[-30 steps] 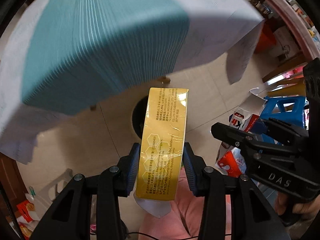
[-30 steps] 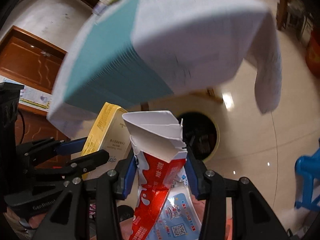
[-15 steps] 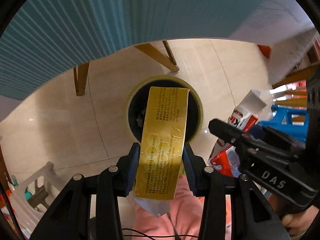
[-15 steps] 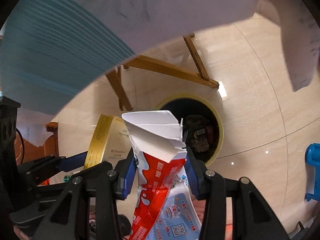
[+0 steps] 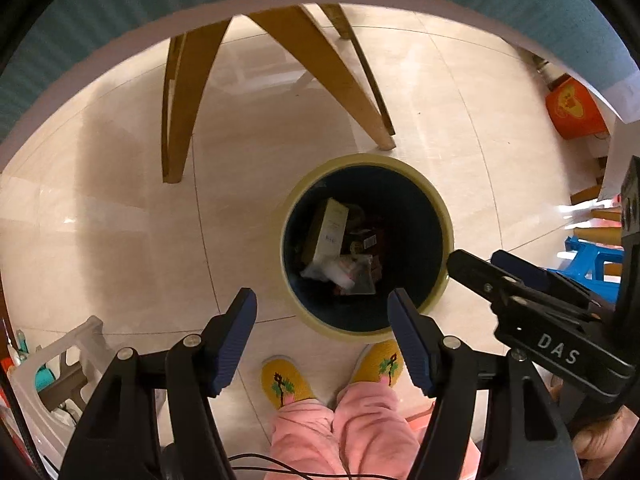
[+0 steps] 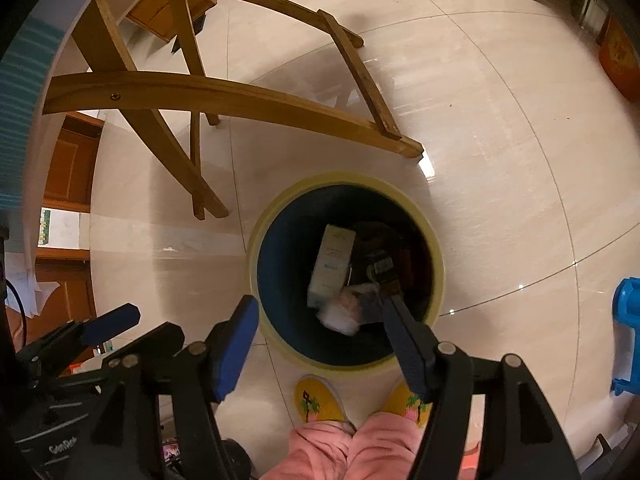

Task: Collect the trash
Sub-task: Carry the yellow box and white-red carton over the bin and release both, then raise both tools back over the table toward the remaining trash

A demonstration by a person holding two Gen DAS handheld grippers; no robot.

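left tongs: my left gripper point(image 5: 322, 310) is pointing down over the floor, jaws opening, standing wide, nothing between the blue pads point(image 5: 236, 340)
right tongs: my right gripper point(image 6: 320, 320) is hanging above the bin, jaws opening, wide apart, nothing between them; in the left view it is showing at 3 o'clock point(image 5: 496, 270)
bin: round bin point(image 5: 446, 216) with a pale rim and dark inside is sitting on the tiled floor point(image 5: 100, 220), just past my fingertips in both views
trash: a cream box point(image 5: 330, 230) is lying inside the bin toward 10 o'clock; a crumpled white-and-red wrapper point(image 5: 340, 270) is lying just below it toward 6 o'clock, touching it; dark packets are sitting at the bin's centre, too dim to tell apart
right view trash: same box point(image 6: 334, 264) and wrapper point(image 6: 340, 314) are showing inside the bin point(image 6: 438, 272), partly behind my right finger
feet: my yellow slippers point(image 5: 286, 384) are standing at 6 o'clock of the bin, near its rim; pink trousers point(image 5: 348, 432) below them
table: wooden legs point(image 5: 176, 112) are standing at 12 o'clock of the bin; striped teal cloth point(image 5: 100, 8) is hanging along the top edge
other: blue stool point(image 5: 592, 260) at 3 o'clock, orange box point(image 5: 576, 110) at 2 o'clock, white plastic stool point(image 5: 48, 368) at 8 o'clock
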